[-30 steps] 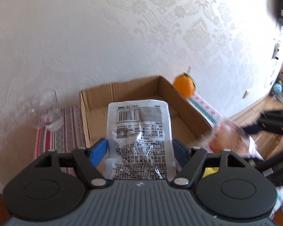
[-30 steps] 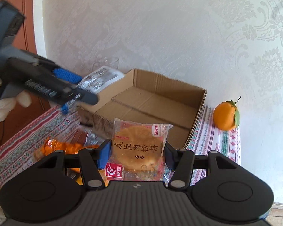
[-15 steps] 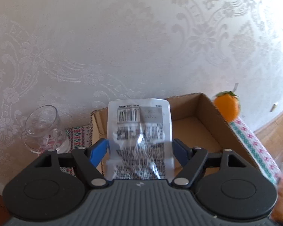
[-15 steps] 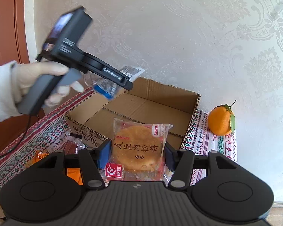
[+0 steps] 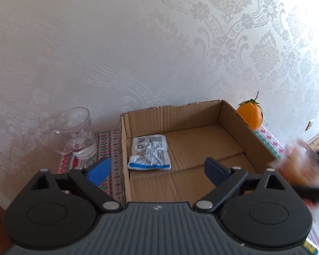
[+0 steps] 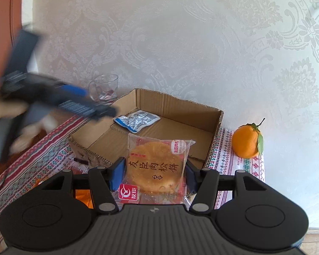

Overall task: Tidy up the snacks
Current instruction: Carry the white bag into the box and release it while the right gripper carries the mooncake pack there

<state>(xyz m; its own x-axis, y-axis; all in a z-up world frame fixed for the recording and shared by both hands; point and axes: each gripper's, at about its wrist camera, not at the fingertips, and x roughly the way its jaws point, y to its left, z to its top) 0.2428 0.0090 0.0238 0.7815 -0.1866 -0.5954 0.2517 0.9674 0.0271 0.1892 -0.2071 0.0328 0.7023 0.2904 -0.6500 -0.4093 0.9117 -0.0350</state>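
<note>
A white and blue snack packet (image 5: 150,153) lies flat in the far left corner of the open cardboard box (image 5: 229,116), and it shows again as the same packet (image 6: 137,120) in the right wrist view. My left gripper (image 5: 157,170) hovers over the box's near left edge. Its jaws are opening and nothing is between them. In the right wrist view the left gripper (image 6: 91,108) appears blurred above the box's left side. My right gripper (image 6: 154,174) is shut on a clear-wrapped round pastry (image 6: 156,165), held just in front of the box (image 6: 180,106).
A glass mug (image 5: 78,133) stands left of the box by the wall. An orange with a leaf (image 6: 246,141) sits right of the box on the patterned tablecloth (image 6: 227,159). Orange snack packs (image 6: 83,195) lie under my right gripper. White wallpapered wall behind.
My left gripper let go of the white and blue packet, which now lies in the box, and its jaws spread wide. The right gripper still holds the pastry, barely shifted.
</note>
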